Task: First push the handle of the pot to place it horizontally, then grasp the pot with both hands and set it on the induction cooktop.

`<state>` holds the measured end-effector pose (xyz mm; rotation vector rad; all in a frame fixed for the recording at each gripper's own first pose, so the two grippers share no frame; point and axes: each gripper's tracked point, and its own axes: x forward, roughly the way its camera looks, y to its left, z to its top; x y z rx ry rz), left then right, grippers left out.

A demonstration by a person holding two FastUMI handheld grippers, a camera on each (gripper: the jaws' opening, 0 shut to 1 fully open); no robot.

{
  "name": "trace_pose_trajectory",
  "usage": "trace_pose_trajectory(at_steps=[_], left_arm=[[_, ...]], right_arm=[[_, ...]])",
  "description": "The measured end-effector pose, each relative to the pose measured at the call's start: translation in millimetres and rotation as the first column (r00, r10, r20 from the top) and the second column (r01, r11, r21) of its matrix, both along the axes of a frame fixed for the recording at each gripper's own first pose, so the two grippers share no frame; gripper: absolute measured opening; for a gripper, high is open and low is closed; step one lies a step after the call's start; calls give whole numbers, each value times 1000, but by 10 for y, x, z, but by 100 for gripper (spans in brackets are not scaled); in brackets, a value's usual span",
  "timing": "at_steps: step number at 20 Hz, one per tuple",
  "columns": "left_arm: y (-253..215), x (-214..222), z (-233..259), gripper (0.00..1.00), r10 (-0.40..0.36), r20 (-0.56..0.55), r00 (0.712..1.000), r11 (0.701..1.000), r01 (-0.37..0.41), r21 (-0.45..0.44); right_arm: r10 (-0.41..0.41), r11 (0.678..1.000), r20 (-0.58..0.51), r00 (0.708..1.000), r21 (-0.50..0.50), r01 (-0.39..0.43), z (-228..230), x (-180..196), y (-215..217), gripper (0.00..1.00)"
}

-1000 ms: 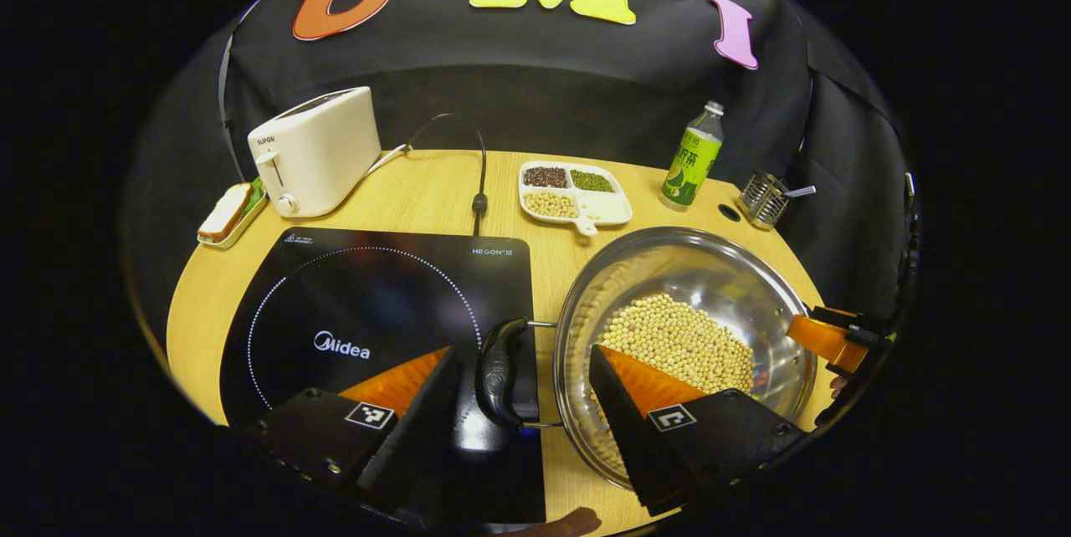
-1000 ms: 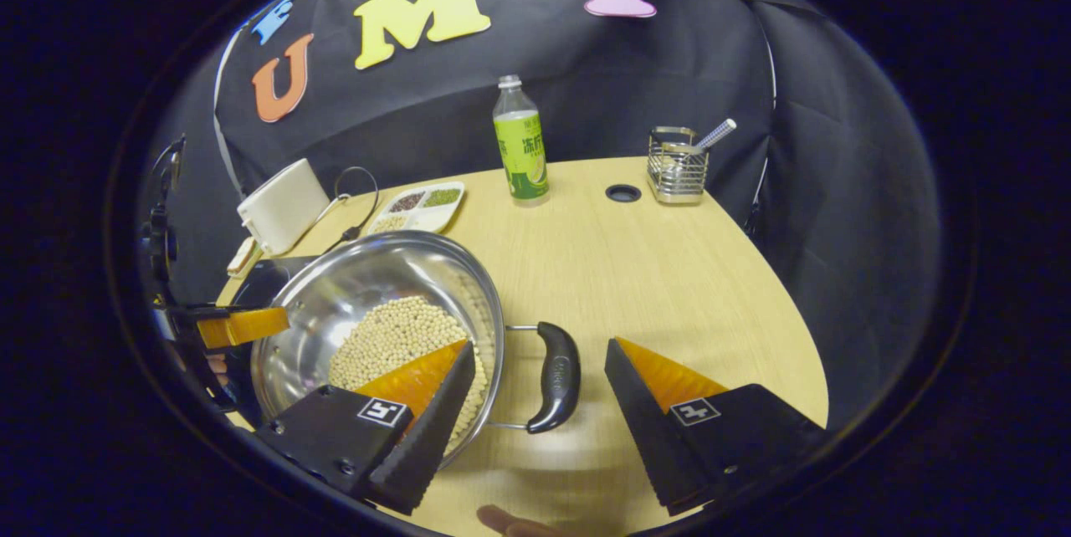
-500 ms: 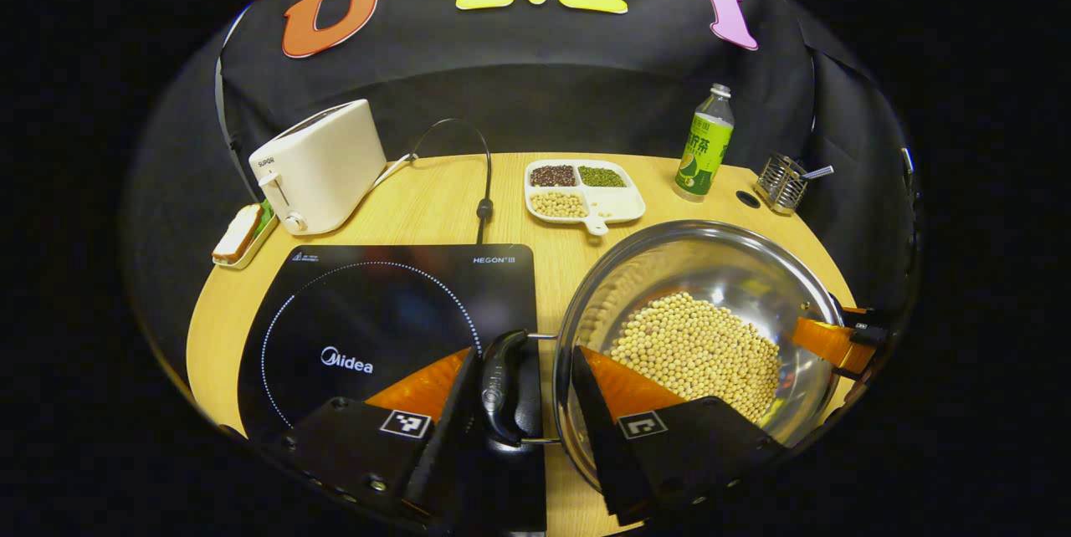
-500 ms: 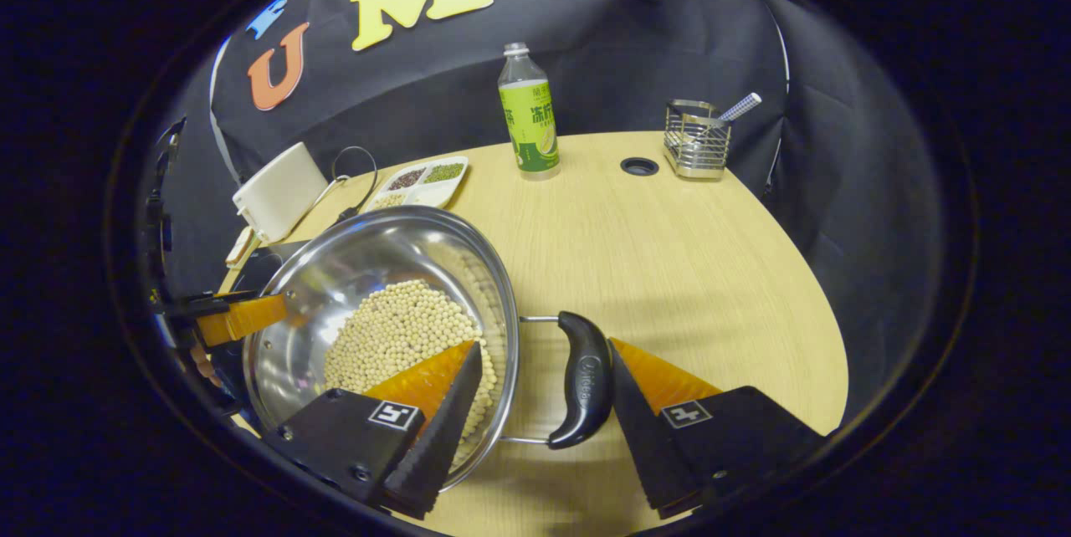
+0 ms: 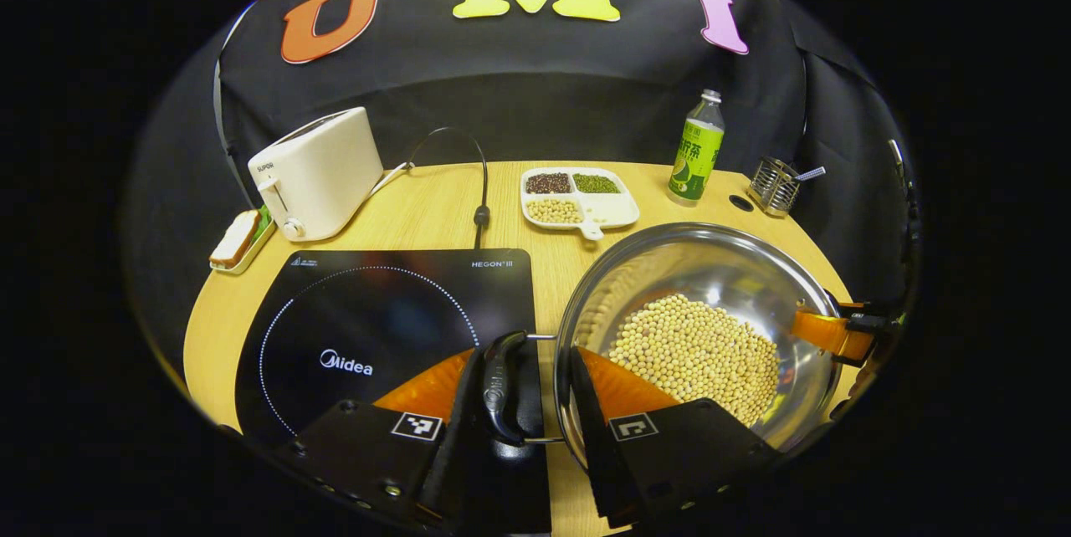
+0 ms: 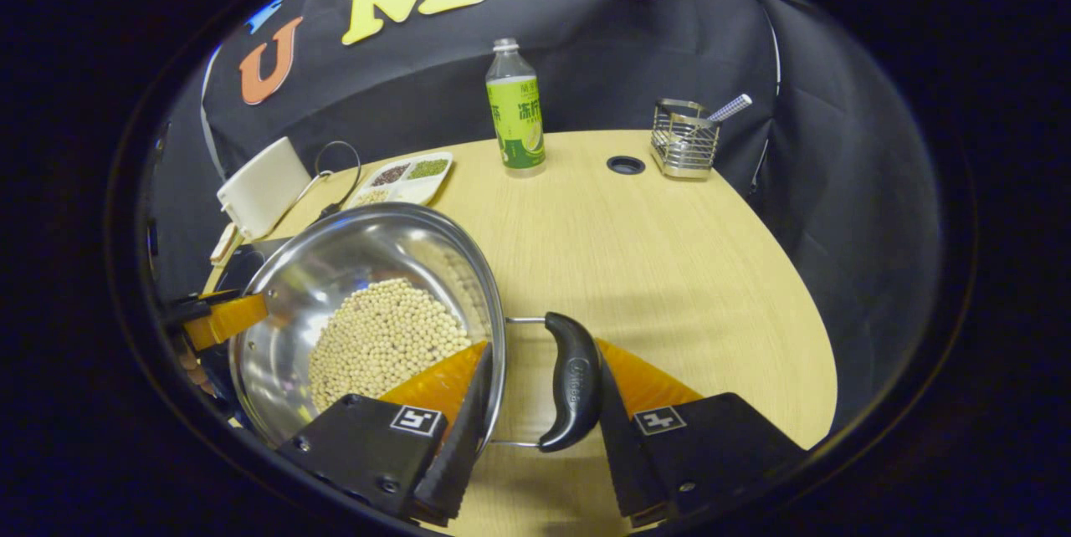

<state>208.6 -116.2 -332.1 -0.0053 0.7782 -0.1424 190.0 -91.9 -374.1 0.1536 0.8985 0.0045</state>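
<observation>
the shiny steel pot of pale beans [image 5: 694, 336] sits near the front edge of the round wooden desk [image 6: 669, 244], just right of the flat black induction cooktop [image 5: 376, 311]. each black curved side handle is straddled – the left gripper [image 5: 523, 386] around the left handle [image 5: 500, 386], the right gripper [image 6: 535, 391] around the right handle [image 6: 571, 381]. the fingers are narrowed about handle and rim; a firm clamp cannot be confirmed. both sides are taken so the loaded pot can likely be lifted level.

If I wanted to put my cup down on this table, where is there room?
The widest bare wood lies right of the pot, bordered by the bottle and wire holder. The cooktop is bare too. It is crowded around the toaster and bean tray.
</observation>
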Motion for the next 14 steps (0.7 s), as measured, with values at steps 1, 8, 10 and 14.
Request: trace_pose_trajectory(at_steps=[1,8,10,14], left_arm=[[-5,-3,-7,58,2,3,1000,1000,-2,-4],[-52,-174,92,53,6,17,1000,999,-5,-51],[-55,-225,141,53,5,22,1000,998,-3,-65],[-57,-316,316,53,3,54,999,998,1,-69]], right_arm=[[2,1000,4,1000,4,-2,5,-7,0,67],[-35,998,25,999,44,34,76,-127,-65,63],[-35,999,31,999,40,34,157,-227,-95,63],[-32,999,48,998,24,31,322,-308,-101,62]])
